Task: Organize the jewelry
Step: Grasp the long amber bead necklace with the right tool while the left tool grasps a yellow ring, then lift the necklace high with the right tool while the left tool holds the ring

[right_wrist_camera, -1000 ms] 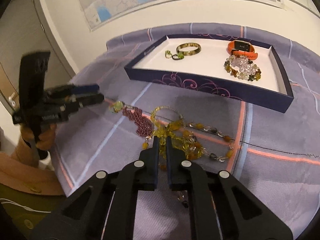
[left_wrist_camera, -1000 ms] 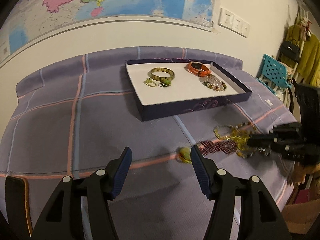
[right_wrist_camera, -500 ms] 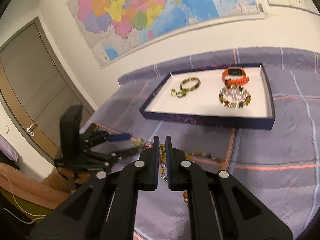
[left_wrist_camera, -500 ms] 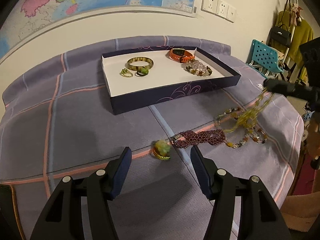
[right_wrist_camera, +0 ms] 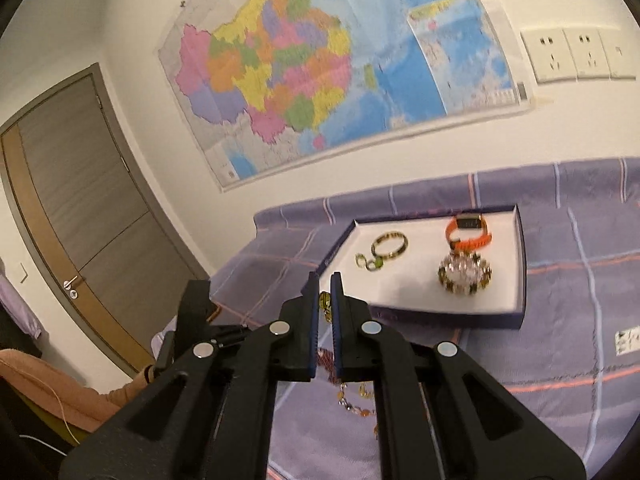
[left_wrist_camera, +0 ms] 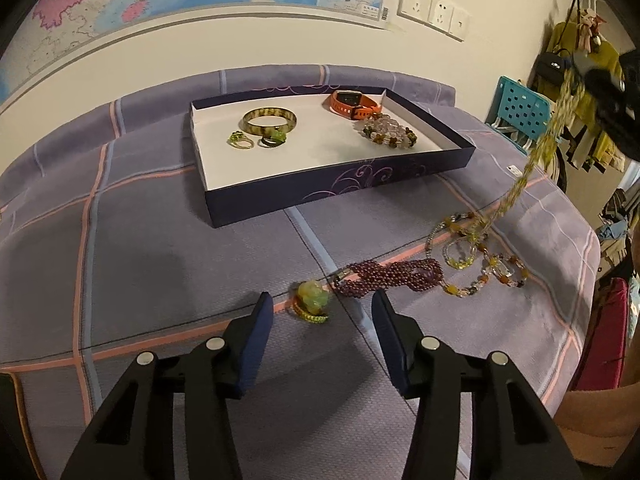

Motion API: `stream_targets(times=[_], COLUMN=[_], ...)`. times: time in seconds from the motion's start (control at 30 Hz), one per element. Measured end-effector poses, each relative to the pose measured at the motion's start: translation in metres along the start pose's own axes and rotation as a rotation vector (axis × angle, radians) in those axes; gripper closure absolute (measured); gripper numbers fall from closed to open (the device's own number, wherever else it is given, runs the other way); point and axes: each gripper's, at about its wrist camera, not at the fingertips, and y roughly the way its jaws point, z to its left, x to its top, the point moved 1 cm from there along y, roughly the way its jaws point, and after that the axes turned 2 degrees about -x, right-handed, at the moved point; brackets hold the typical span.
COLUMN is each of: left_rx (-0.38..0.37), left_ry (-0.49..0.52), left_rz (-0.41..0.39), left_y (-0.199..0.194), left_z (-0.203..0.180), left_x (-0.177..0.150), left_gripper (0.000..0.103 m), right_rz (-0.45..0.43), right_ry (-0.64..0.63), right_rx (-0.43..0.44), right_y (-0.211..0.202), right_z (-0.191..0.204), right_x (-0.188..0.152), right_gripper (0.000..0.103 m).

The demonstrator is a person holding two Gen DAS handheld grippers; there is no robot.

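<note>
A green-yellow pendant on a corded ring (left_wrist_camera: pixel 312 301) lies on the purple checked cloth, between the fingertips of my left gripper (left_wrist_camera: pixel 322 311). Those jaws are closing, and the pads stand clear of the pendant on both sides. My right gripper (right_wrist_camera: pixel 325 294) is shut on a yellow bead necklace (left_wrist_camera: pixel 532 160), which hangs from it high at the right down to the cloth. A dark red bead necklace (left_wrist_camera: pixel 392 276) and a mixed bead strand (left_wrist_camera: pixel 484 276) lie beside the pendant. The dark purple tray (left_wrist_camera: pixel 340 189) holds a bangle (left_wrist_camera: pixel 269 120), an orange watch (left_wrist_camera: pixel 352 102), a bead bracelet (left_wrist_camera: pixel 388 134) and two rings (left_wrist_camera: pixel 240 142).
The cloth's right edge drops off near a teal chair (left_wrist_camera: pixel 516 108) and hanging clothes (left_wrist_camera: pixel 576 64). A wall with a map (right_wrist_camera: pixel 320 80) and sockets runs behind the tray. In the right wrist view a door (right_wrist_camera: pixel 80 208) and a person's orange sleeve (right_wrist_camera: pixel 60 392) show at left.
My right gripper has risen with the yellow necklace, drawing it up off the cloth. My left gripper has come closer to the pendant, and its jaws have narrowed around it.
</note>
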Motion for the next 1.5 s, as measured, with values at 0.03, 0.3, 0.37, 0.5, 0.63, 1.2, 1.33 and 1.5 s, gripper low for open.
stream_targets(times=[0.03, 0.3, 0.37, 0.5, 0.63, 1.2, 1.33, 1.5], left_rx=[-0.002, -0.023, -0.022, -0.029, -0.026, -0.023, -0.030, -0.034], left_ry=[0.002, 0.009, 0.010, 0.002, 0.000, 0.001, 0.006, 0.029], left_rz=[0.001, 0.002, 0.002, 0.001, 0.002, -0.069, -0.071, -0.049], left_y=[0.000, -0.001, -0.001, -0.002, -0.002, -0.026, -0.028, -0.023], left_z=[-0.001, -0.002, -0.001, 0.001, 0.002, 0.002, 0.003, 0.000], left_x=[0.000, -0.001, -0.001, 0.000, -0.001, 0.010, 0.011, 0.002], left_gripper=[0.054, 0.062, 0.064, 0.069, 0.081, 0.100, 0.099, 0.067], right_rz=[-0.014, -0.077, -0.086, -0.102, -0.102, -0.072, -0.063, -0.051], right_ry=[-0.004, -0.039, -0.046, -0.060, -0.065, -0.055, -0.053, -0.043], right_rx=[-0.003, 0.006, 0.005, 0.006, 0.002, 0.008, 0.012, 0.012], right_y=[-0.003, -0.016, -0.018, -0.020, -0.018, -0.005, -0.004, -0.001], right_z=[0.002, 0.013, 0.016, 0.020, 0.021, 0.016, 0.015, 0.012], right_x=[0.003, 0.026, 0.029, 0.037, 0.041, 0.038, 0.036, 0.033], right_gripper=[0.097, 0.097, 0.097, 0.097, 0.097, 0.097, 0.097, 0.097])
